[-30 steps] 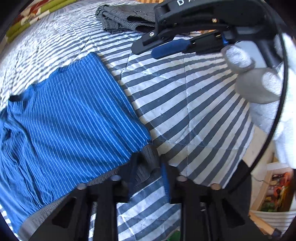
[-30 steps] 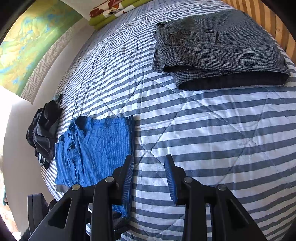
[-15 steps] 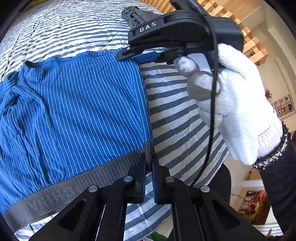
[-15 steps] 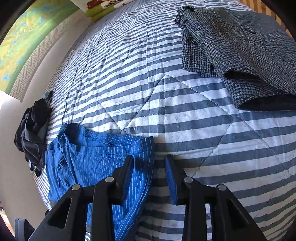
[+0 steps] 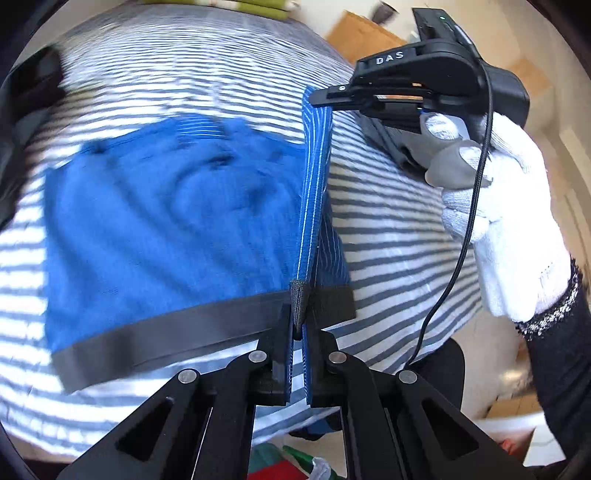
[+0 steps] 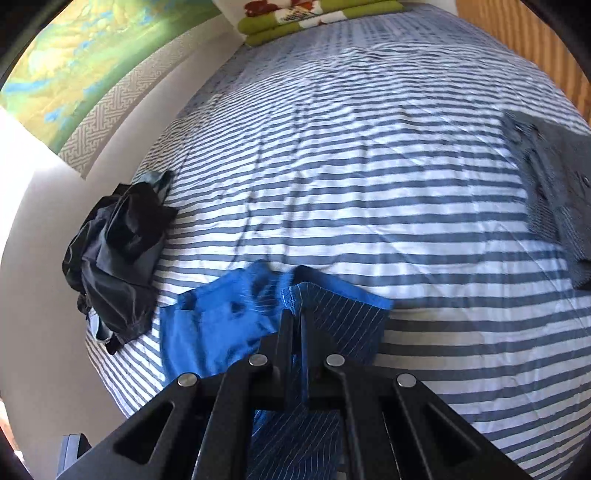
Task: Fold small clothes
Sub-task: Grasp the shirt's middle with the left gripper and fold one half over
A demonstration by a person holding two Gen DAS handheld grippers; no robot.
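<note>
Both tools are clamped onto the blue pinstriped boxer shorts with the grey elastic waistband [image 5: 173, 236] right now, which lie on the bed's blue-and-white striped quilt [image 6: 351, 192]. The left tool [image 5: 300, 325] has its jaws pinched together on the corner of the waistband, and you can see the grey elastic sticking up between the fingers. The right tool [image 6: 296, 325] has only just finished closing, and its jaws now sit tight on the blue hem at the leg end, with fabric bunched in between. In the left wrist view the right tool [image 5: 325, 99] is out at the far end of the shorts, held by a white-gloved hand [image 5: 506, 221], and the edge of cloth runs taut in a straight ridge between the two tools, lifted off the quilt while the rest of the shorts stays spread flat to the left. Things are a bit blurry in both views. Also on the bed: a crumpled black garment [image 6: 118, 254] near the wall edge, a folded grey checked garment [image 6: 554, 192] well apart on the other side, and a green floral pillow [image 6: 314, 18] at the head.
</note>
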